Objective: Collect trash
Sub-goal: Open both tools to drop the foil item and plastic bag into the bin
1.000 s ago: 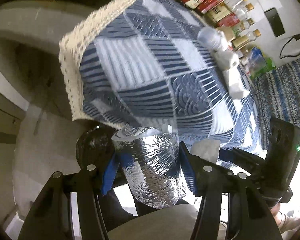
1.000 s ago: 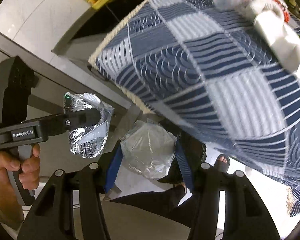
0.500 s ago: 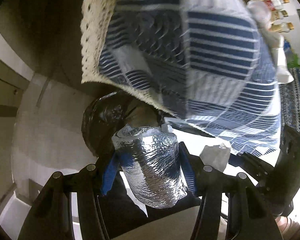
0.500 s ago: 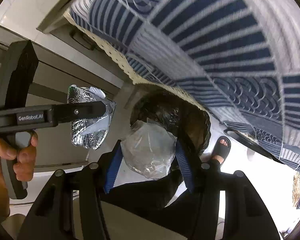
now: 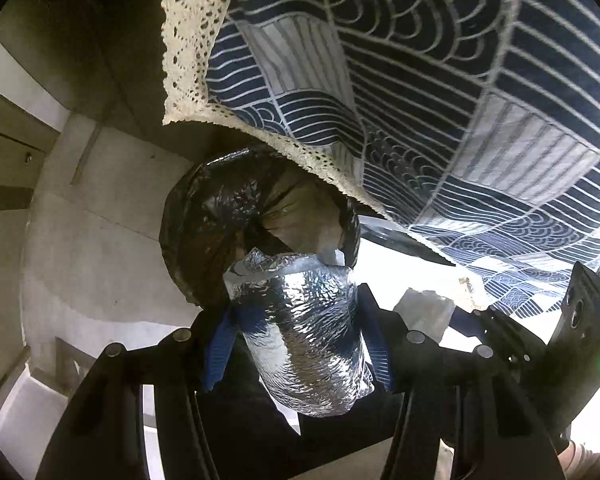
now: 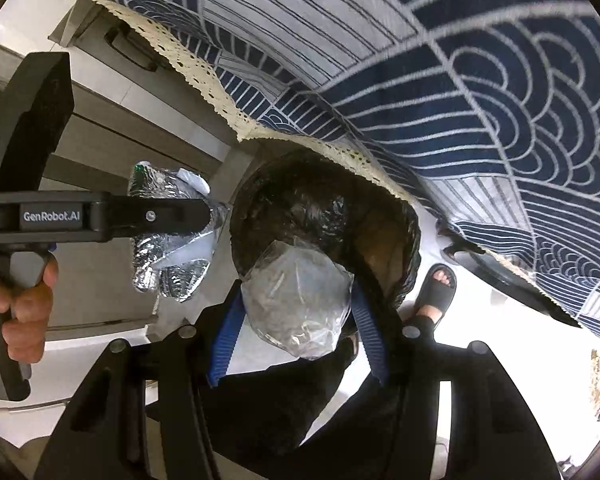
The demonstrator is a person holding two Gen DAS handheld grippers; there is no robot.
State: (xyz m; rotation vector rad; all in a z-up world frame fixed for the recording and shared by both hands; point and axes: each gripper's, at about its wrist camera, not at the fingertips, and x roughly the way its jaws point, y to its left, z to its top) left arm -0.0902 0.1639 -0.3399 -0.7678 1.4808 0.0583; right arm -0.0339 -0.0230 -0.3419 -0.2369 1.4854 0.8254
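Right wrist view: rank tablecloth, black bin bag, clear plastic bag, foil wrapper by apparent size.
1. tablecloth, fills the top of the frame.
2. black bin bag.
3. clear plastic bag, clamped in the right gripper.
4. foil wrapper, partly hidden by the left gripper.
The last two are unsure: the plastic bag is nearer the camera.

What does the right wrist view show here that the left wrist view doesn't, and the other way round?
Only the right wrist view shows the person's left hand on the left gripper's handle, a sandalled foot, and the clear plastic bag head-on between its own fingers. Only the left wrist view shows the silver foil bag filling the left gripper head-on, plus the right gripper's body at its right edge. Both show the black bin bag under the blue patterned tablecloth, the foil bag, and both grippers holding trash.
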